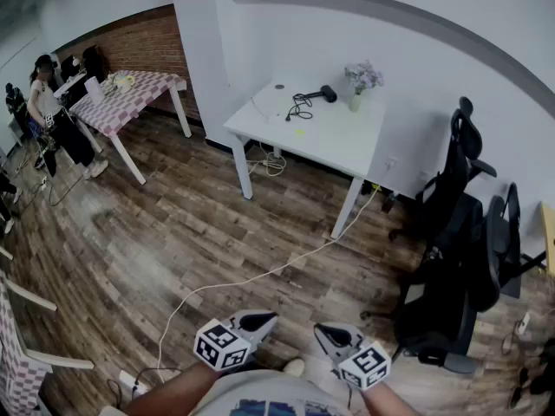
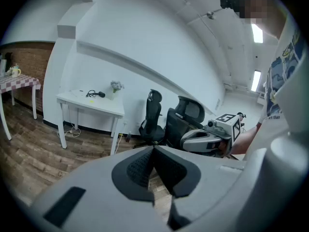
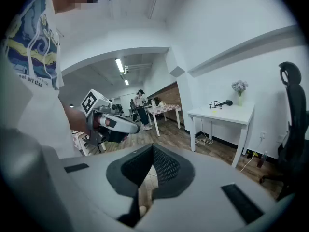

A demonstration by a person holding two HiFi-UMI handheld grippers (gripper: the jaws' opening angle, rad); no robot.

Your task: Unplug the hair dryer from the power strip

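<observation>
The hair dryer is seen lying flat on the white table by the far wall, its long axis directed toward the flower vase. It is small and black, with a black cord bunched at its left. The left gripper and right gripper are held well apart from it, jaws closed together on nothing.

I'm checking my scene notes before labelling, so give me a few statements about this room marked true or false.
The black hair dryer lies on the white rectangular table. True.
The left gripper holds a plug. False: its jaws are shut on nothing.
The right gripper is shut and empty. True.
The black office chairs stand left of that table in the head view. False: the chairs stand to its right.
</observation>
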